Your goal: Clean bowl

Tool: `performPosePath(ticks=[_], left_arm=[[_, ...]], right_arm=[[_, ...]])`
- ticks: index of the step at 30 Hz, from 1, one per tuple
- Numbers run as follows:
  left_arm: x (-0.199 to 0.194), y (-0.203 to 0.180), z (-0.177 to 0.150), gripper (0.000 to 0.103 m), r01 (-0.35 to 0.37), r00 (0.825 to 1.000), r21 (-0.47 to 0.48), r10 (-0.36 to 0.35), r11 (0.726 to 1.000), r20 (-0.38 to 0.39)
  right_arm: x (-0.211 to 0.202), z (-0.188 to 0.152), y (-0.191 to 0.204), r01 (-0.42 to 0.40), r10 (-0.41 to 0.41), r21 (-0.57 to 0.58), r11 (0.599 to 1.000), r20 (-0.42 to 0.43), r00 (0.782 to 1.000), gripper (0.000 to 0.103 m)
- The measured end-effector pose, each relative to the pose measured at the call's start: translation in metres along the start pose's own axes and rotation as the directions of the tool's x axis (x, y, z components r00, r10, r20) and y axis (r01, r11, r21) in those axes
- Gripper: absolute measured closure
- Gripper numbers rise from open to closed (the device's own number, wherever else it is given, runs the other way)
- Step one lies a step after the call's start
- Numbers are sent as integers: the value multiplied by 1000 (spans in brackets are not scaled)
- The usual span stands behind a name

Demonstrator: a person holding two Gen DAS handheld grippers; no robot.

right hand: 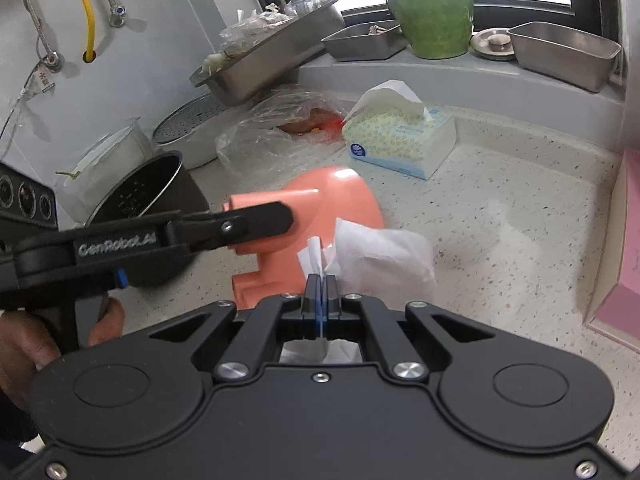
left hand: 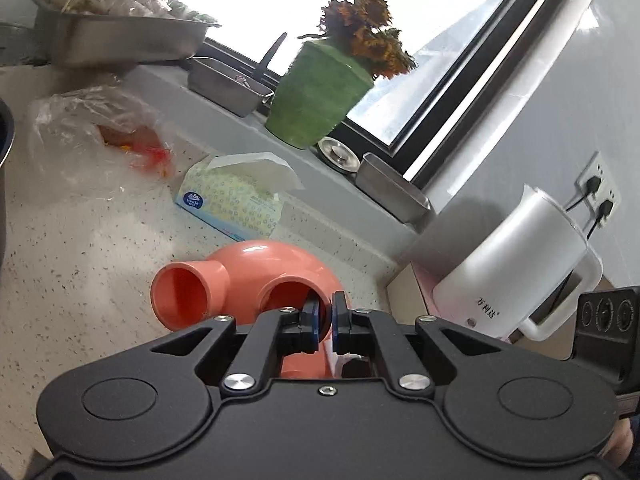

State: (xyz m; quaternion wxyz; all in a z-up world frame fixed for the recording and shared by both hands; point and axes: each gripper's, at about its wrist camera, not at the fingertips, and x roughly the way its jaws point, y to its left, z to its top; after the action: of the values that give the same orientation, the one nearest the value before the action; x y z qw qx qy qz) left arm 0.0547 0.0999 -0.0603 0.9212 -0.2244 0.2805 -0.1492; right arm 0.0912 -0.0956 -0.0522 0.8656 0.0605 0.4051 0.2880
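Note:
A salmon-pink plastic bowl (left hand: 256, 268) with a short tube-shaped spout is held tilted above the speckled counter (left hand: 80, 264). My left gripper (left hand: 325, 305) is shut on the bowl's rim, one pad inside and one outside. In the right wrist view the bowl (right hand: 340, 200) hangs turned over with the left gripper (right hand: 276, 218) reaching in from the left onto it. My right gripper (right hand: 321, 280) is shut on a crumpled white tissue (right hand: 384, 256), which lies against the bowl's near side.
A tissue box (right hand: 400, 140) and a clear plastic bag (right hand: 276, 128) lie behind the bowl. A green vase (left hand: 316, 92), steel trays (right hand: 564, 54) and a sink strainer stand on the sill. White kettle (left hand: 516, 272) and pink box (right hand: 624, 248) at right, dark pot (right hand: 148, 192) at left.

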Motion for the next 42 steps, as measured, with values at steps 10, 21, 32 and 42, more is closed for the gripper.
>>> performPosePath(ticks=[10,21,32,42], left_arm=[[-16,-5,-19,97,1,1000,77,0,997,-11],[-24,-13,-48,91,-71,996,171,79,983,-37],[-26,-8,-46,88,-52,994,231,73,972,-84],[-40,27,-37,76,-60,977,248,108,967,-185]], right_arm=[[20,-37,13,111,-129,-176,978,-96,987,102],[25,-71,27,236,-281,-450,861,-35,959,35],[10,-12,26,-13,-42,-648,761,-69,997,22],[25,-7,32,-162,87,-682,713,-144,986,65]])
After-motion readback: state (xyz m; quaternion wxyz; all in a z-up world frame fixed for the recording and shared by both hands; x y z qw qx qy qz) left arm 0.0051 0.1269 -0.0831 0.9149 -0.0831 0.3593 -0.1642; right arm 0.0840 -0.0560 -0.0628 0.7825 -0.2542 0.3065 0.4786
